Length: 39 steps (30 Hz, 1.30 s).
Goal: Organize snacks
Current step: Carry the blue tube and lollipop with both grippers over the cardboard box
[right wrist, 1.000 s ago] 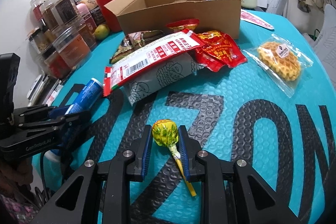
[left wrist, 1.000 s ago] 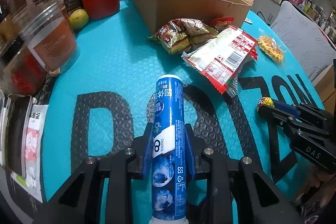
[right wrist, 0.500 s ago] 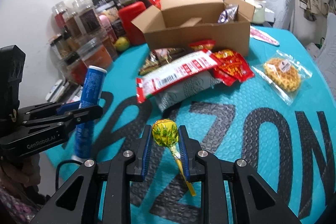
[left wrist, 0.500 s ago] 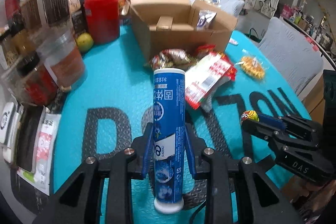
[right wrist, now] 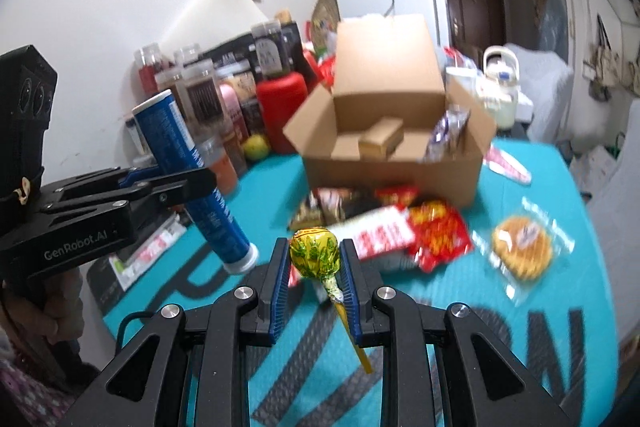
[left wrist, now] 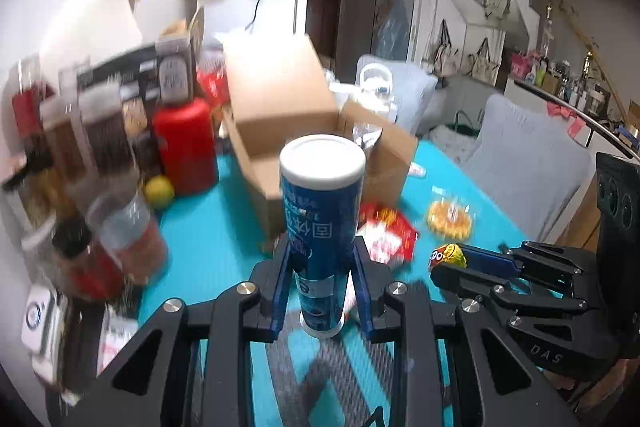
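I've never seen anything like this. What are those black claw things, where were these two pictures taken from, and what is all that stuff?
There is no robot: a person holds two hand-held grippers, each carrying a fisheye camera that looks along its fingers. One picture comes from the left gripper, shut on a blue tube lifted clear of the mat. The other comes from the right gripper, shut on a lollipop. Each camera also sees the other gripper. On the teal mat sit an open cardboard box, red snack packets and a wrapped waffle, with jars behind.
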### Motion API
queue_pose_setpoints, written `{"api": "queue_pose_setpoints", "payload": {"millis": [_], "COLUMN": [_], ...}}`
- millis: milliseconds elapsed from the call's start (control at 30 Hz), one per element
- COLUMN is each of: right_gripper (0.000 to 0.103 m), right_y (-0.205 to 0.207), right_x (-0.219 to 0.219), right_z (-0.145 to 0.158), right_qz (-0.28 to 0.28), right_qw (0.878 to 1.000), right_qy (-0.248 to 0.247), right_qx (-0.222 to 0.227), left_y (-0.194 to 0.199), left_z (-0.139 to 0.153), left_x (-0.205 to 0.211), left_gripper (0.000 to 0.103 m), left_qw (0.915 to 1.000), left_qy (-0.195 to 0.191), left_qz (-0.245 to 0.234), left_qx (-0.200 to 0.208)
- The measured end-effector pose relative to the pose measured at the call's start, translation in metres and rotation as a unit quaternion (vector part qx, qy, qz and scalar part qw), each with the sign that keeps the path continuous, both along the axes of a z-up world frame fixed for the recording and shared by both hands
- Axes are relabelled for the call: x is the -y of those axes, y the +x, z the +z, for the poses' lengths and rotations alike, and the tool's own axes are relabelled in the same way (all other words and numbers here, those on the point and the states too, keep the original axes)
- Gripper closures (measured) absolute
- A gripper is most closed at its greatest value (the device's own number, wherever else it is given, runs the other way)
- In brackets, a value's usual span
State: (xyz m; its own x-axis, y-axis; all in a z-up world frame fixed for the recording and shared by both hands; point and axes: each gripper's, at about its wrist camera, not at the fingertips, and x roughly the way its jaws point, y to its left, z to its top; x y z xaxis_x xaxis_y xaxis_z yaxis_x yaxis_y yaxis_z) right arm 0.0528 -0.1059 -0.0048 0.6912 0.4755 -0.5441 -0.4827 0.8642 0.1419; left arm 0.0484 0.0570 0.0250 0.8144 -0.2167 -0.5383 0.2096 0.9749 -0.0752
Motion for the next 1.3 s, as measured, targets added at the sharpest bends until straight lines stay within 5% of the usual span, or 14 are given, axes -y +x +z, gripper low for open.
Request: {"api": "queue_pose_setpoints", "payload": {"millis": [700,1300], "right_gripper": [0.079,0.079], "right_y": [0.103,0.215], "right_x": [0.010,0.011], "right_z": [0.061,0.076], "right_qz": [-0.023,-0.050], "right_qw": [0.998,0.997], "right_qy": [-0.013,-0.002], "right_qx": [0.056,0.062], "left_y": [0.103,0.216], "left_z": [0.041,0.055], "left_x": [0.020,0.022], "left_gripper": [0.075,0.075], "left_qw": [0.9984,0.9967], "left_qy": [0.004,-0.013], "left_qz": [-0.024,0.018], "left_qx": [0.051,0.078]}}
